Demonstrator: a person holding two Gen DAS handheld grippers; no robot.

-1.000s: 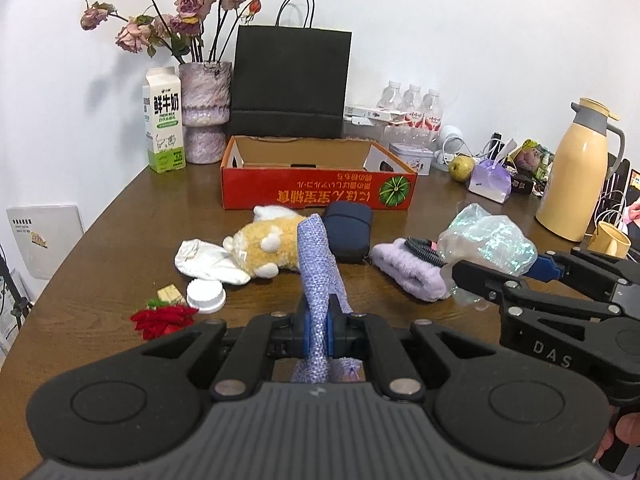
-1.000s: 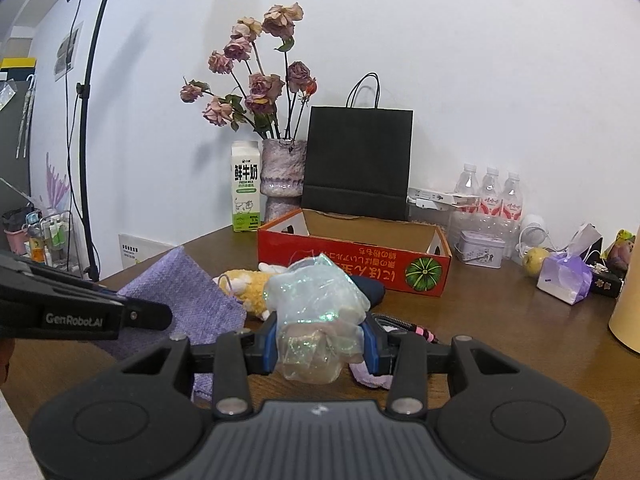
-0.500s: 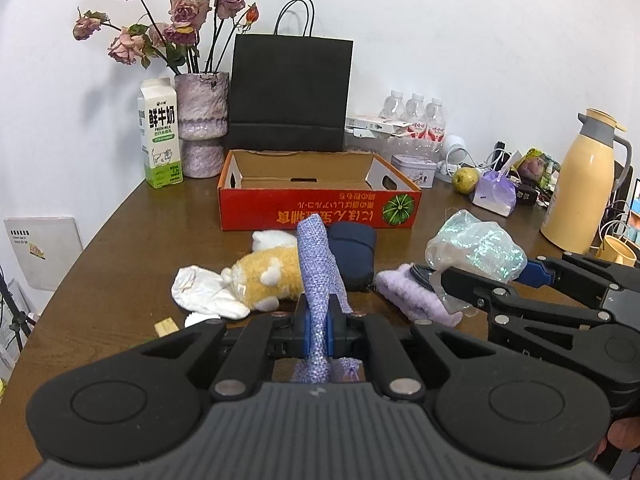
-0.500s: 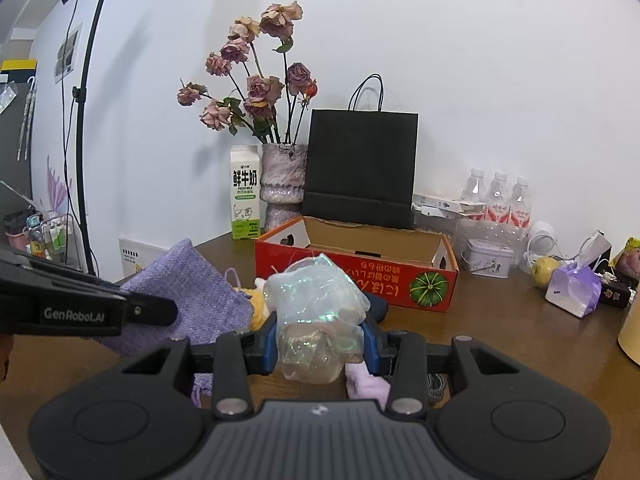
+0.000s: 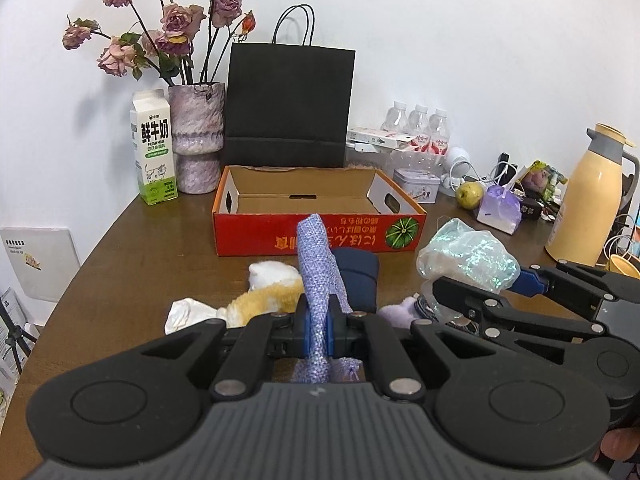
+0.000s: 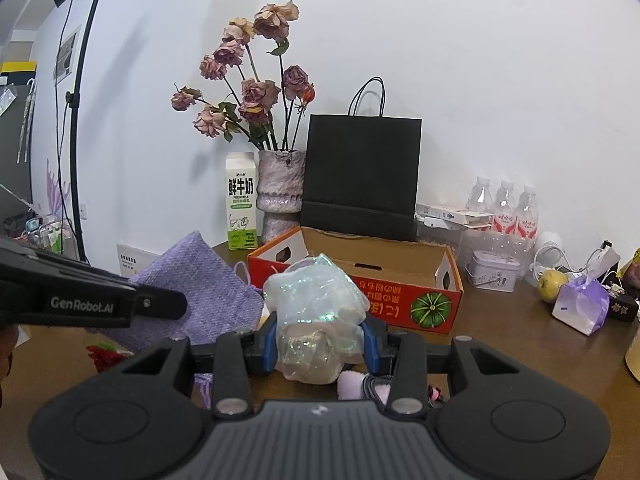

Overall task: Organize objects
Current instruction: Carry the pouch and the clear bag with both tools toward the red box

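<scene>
My left gripper (image 5: 317,330) is shut on a purple knitted pouch (image 5: 318,264), held edge-on above the table; the right wrist view shows the same pouch (image 6: 200,292) flat on. My right gripper (image 6: 319,346) is shut on an iridescent plastic bag (image 6: 316,312), which appears at the right of the left wrist view (image 5: 466,256). Ahead of both stands an open red cardboard box (image 5: 320,236) with an empty inside. Below the grippers on the table lie a yellow plush toy (image 5: 264,300), a dark blue case (image 5: 358,276) and a lilac fuzzy item (image 5: 400,314).
Behind the box stand a black paper bag (image 5: 288,108), a vase of dried roses (image 5: 196,136) and a milk carton (image 5: 154,152). Water bottles (image 5: 418,124), a tin (image 5: 416,190), an apple (image 5: 470,194) and a yellow thermos (image 5: 588,200) crowd the right side.
Both grippers have risen and moved toward the red box, carrying the pouch and the plastic bag. The red item and white lid at the lower left have dropped out of the left view.
</scene>
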